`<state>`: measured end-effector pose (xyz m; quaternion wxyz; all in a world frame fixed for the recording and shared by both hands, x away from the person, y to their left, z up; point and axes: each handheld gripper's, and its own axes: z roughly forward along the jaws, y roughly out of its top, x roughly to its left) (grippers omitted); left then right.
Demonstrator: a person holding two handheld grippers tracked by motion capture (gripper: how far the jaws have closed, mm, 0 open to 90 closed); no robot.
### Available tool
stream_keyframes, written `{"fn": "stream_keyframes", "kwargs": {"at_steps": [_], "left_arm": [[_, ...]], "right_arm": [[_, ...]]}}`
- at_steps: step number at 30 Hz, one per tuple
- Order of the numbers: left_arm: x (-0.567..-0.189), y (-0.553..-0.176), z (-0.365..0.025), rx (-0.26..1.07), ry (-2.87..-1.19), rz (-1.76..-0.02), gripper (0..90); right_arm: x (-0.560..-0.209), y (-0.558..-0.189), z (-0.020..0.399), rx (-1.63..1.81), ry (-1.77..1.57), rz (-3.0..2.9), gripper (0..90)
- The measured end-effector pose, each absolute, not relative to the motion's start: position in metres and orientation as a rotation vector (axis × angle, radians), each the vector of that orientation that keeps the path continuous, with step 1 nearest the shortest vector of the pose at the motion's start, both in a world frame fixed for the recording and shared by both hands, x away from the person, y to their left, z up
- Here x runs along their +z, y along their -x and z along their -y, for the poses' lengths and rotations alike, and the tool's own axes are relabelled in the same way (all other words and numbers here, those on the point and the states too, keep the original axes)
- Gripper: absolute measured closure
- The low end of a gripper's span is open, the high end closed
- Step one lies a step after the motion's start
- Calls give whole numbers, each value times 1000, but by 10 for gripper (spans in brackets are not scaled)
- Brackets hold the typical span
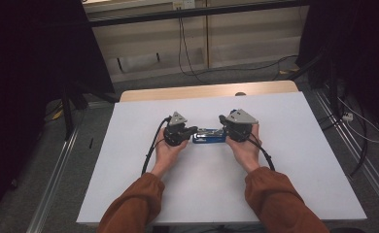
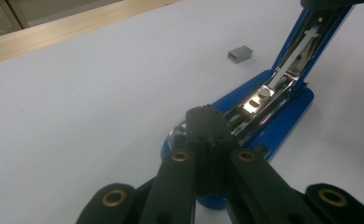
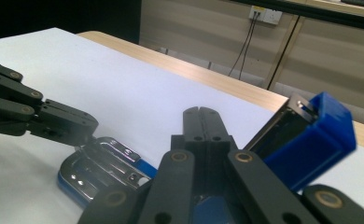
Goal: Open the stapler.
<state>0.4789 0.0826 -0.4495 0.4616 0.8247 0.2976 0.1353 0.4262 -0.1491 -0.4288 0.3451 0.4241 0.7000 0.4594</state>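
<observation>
Now I am working on the open blue stapler (image 1: 210, 135) in the middle of the white table (image 1: 129, 160).
From up high, I am holding my left gripper (image 1: 193, 129) and right gripper (image 1: 221, 119) at its two ends. In the left gripper view, the jaws are shut tight and pressing the front of its base; the staples (image 2: 240, 54) are lying near. In the right gripper view, the jaws are shut too, with the lid (image 3: 306, 140) tipped up beside them. I think it is hard, a bit heavy, with shiny slippery metal, so the blue plastic is the best place to grab.

Stapler (image 2: 283, 116) — glossy blue plastic, shiny metal.
</observation>
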Motion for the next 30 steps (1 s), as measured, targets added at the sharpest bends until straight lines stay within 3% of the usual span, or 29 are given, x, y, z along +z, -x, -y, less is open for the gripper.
{"fn": "stream_keyframes", "kwargs": {"at_steps": [30], "left_arm": [[-449,-478,-82,335,-2028,-733,900]], "right_arm": [[-432,-420,172,1192,-1171,-1804,900]]}}
